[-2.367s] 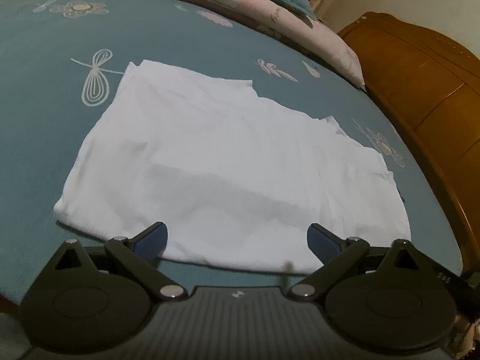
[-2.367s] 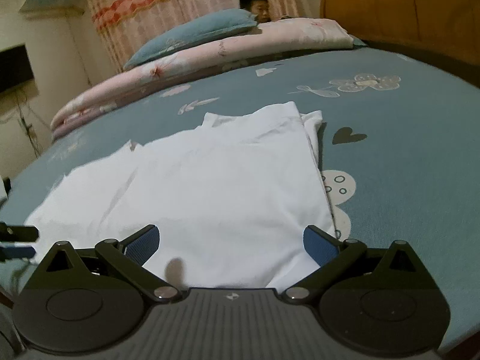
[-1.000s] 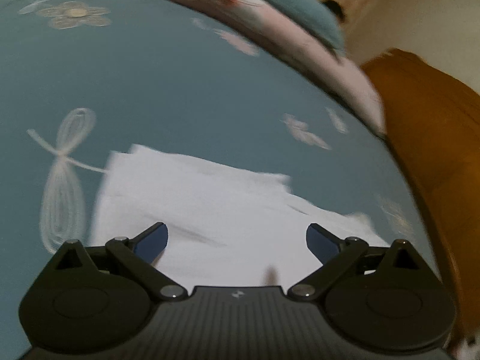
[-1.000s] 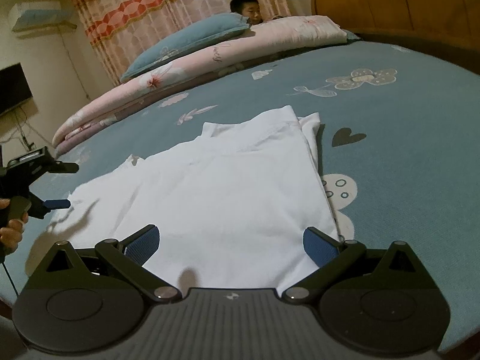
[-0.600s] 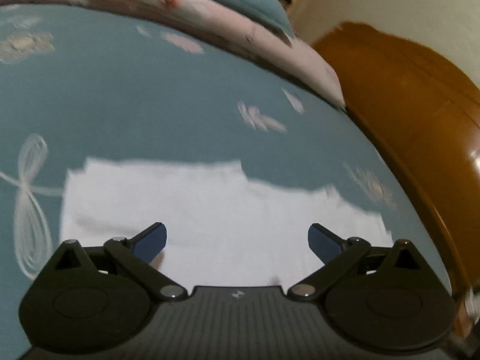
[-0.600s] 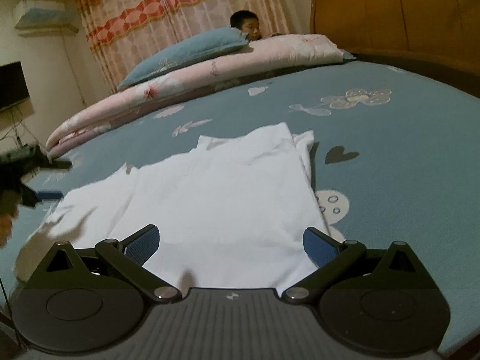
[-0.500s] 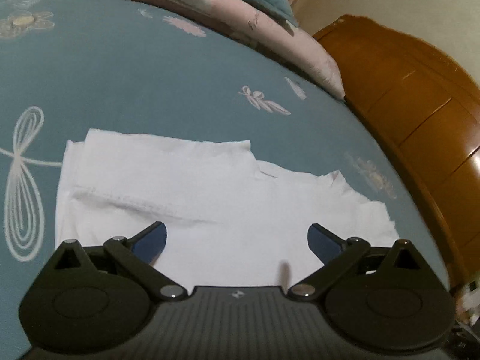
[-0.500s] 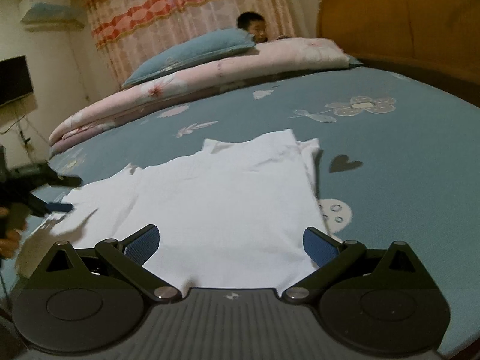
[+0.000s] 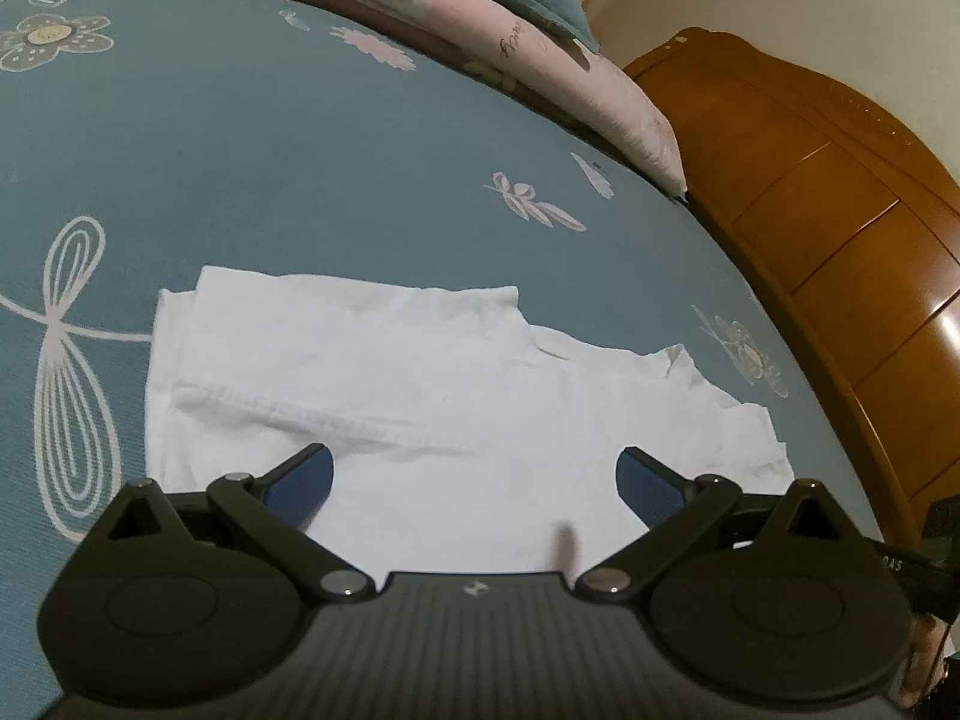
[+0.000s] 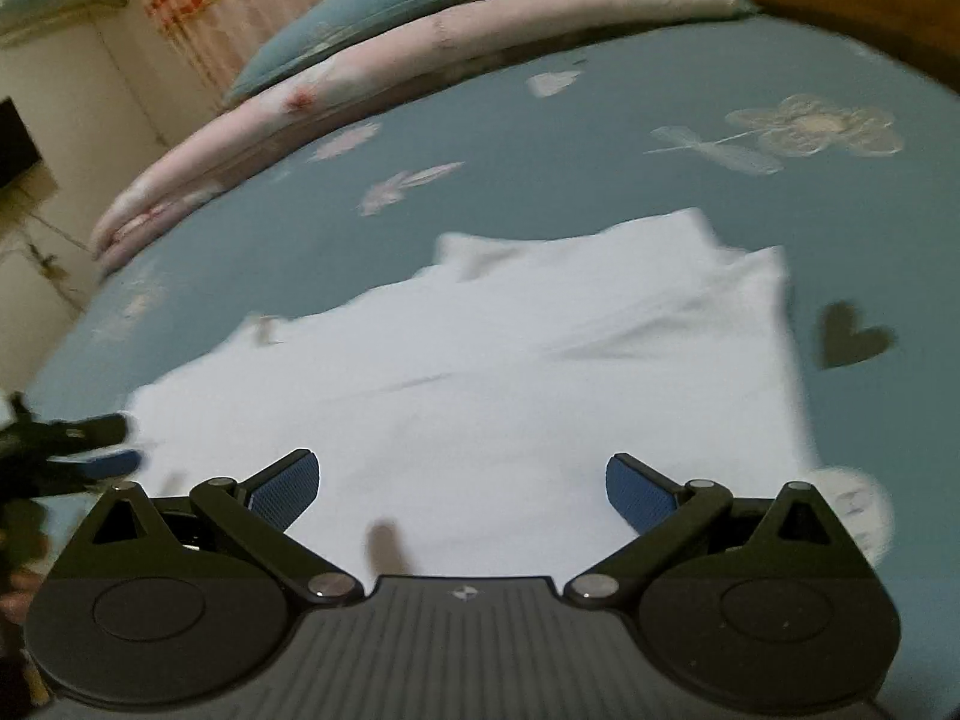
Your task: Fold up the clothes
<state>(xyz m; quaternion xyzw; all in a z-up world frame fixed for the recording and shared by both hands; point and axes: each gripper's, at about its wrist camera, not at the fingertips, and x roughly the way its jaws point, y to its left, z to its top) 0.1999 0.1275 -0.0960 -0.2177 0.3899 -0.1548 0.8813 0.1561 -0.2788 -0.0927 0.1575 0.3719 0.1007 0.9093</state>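
A white shirt (image 9: 420, 396) lies flat on the blue bedsheet (image 9: 300, 138). The left gripper (image 9: 474, 483) and right gripper (image 10: 459, 486) hover over its near edge, both spread wide and empty.

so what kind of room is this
Most likely a bedroom: a bed with a teal sheet, a pillow on a rolled quilt, and a wooden headboard.

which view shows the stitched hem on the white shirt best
The left wrist view. It is sharp, and the stitched hem runs plainly across the white shirt just ahead of the open left gripper. The right wrist view is motion-blurred; the shirt shows there as a plain white shape with no stitching discernible.
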